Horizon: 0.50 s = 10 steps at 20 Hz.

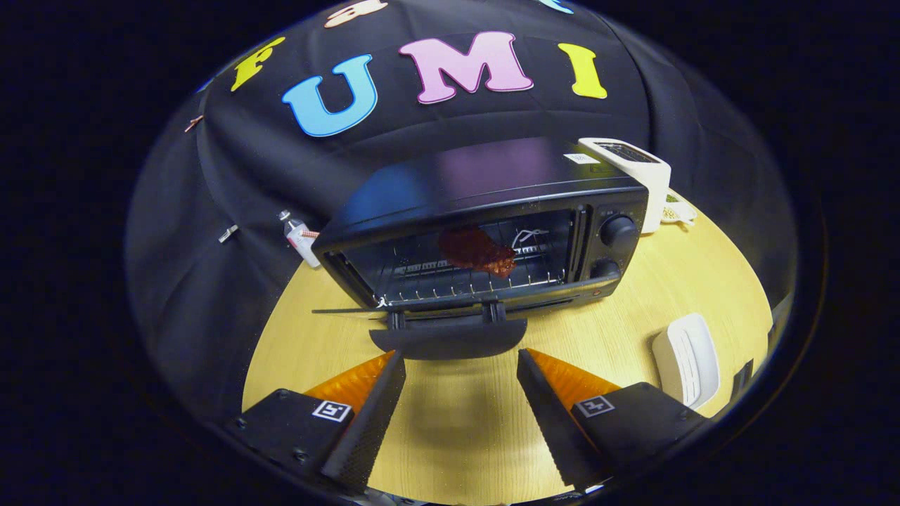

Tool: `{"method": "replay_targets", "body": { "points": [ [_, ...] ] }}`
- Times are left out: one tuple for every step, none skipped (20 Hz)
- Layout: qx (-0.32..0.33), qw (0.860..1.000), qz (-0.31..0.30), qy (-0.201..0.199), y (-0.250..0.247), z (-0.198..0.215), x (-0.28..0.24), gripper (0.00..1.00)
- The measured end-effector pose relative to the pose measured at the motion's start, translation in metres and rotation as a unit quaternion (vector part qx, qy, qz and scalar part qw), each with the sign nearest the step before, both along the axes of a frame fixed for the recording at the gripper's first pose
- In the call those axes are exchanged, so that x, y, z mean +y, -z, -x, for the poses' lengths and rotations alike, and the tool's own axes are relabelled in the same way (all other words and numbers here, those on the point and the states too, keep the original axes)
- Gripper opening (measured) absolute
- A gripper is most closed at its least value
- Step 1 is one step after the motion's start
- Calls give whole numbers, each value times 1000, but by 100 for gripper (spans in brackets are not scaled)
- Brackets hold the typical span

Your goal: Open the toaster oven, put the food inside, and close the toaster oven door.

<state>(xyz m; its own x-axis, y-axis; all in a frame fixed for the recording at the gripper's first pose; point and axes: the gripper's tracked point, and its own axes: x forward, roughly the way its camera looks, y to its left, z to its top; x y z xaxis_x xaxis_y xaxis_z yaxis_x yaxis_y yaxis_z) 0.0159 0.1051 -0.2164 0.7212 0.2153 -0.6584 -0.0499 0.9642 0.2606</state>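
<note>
A black toaster oven [492, 211] stands on the wooden table [457, 429] just beyond my fingers. Its door [422, 309] is folded down flat towards me, and the curved door handle [450, 339] lies right ahead of my fingertips. Inside, a dark red-brown piece of food [477, 251] rests on the wire rack [464, 284]. My gripper [460, 360] is open, with nothing between its fingers, held a little above the table and centred on the handle.
A white appliance [633, 176] stands behind the oven on the right, with a small plate [678, 211] beside it. A white ribbed dish [685, 360] lies to the right of my fingers. A small bottle [301, 237] leans left of the oven. Two knobs [619, 232] face me.
</note>
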Motion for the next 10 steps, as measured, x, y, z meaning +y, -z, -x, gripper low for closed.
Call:
{"method": "replay_targets", "body": {
  "points": [
    [-6,1000,-6,5,0,1,-1,99],
    [-15,1000,-2,6,-5,-5,-3,99],
    [-24,1000,4,5,-11,-9,-6,99],
    [-31,999,8,3,-17,-10,-7,99],
    [-39,999,6,0,-22,-4,-5,99],
    [-47,999,7,-3,-27,-5,-5,99],
    [-54,998,11,-6,-32,-3,-8,99],
    [-64,998,13,-11,-40,-1,-9,99],
    [-75,997,17,-15,-49,1,-10,99],
    [-89,996,21,-19,-60,3,-14,99]
  ]
}}
